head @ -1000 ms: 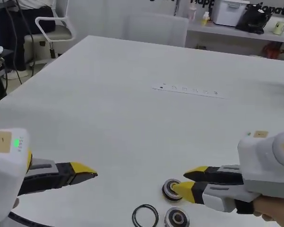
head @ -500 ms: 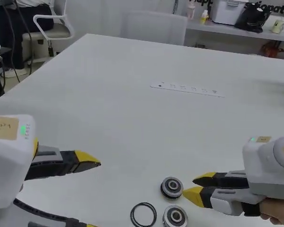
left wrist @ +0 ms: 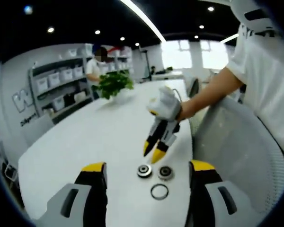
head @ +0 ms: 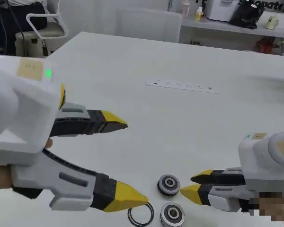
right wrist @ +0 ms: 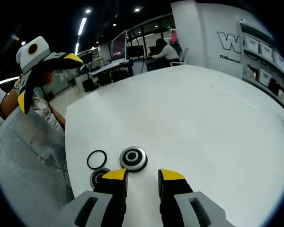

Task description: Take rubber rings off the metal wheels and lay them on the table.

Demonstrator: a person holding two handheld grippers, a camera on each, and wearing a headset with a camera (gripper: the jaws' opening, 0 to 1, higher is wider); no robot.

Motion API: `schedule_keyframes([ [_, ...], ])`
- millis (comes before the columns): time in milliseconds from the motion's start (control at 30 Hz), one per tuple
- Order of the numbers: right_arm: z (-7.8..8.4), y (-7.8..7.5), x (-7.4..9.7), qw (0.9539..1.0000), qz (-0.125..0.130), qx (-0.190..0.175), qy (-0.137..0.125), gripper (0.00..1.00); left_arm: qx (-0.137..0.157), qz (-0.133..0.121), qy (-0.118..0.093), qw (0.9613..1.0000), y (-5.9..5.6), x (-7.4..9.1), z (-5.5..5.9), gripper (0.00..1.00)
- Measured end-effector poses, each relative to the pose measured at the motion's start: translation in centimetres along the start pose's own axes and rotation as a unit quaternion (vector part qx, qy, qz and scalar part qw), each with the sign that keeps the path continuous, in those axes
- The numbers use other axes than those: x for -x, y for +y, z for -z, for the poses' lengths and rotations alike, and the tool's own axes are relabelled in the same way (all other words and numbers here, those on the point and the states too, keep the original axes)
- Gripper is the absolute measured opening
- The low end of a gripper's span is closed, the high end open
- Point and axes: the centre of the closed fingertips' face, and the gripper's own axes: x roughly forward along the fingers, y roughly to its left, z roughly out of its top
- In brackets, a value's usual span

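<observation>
The big white counter (head: 180, 118) holds everything. The left claw (head: 135, 163) is spread wide, up over the loose black rubber ring (head: 141, 213). The right claw (head: 189, 184) is a little apart and holds nothing, right of that ring. Two round metal wheels (head: 169, 184) (head: 173, 213) sit just beside the ring, which lies flat.

The head view looked forward and down from just above the near edge of the white tabletop (head: 189, 113). The left gripper view sat raised, facing across at the yellow-tipped right gripper (left wrist: 152, 153). The right gripper view sat low, close to the tabletop. All three shared two round metal wheels (head: 169, 184) and a thin black rubber ring (head: 141, 215).
</observation>
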Motion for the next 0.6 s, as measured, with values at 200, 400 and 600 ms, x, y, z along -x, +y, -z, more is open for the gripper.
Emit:
schedule_keyframes([
  [200,0.0,-0.1,0.1,1.0,0.001,0.001,0.001,0.23,-0.024,0.019,-0.002,0.9995,0.6,-2.0,-1.2,0.71],
  [400,0.1,-0.2,0.2,1.0,0.003,0.003,0.001,0.23,-0.039,0.036,-0.008,0.9985,1.2,-3.7,-2.3,0.7],
  [600,0.0,-0.1,0.2,1.0,0.003,0.004,-0.001,0.23,-0.045,0.048,-0.004,0.9978,1.7,-5.5,-2.1,0.68],
])
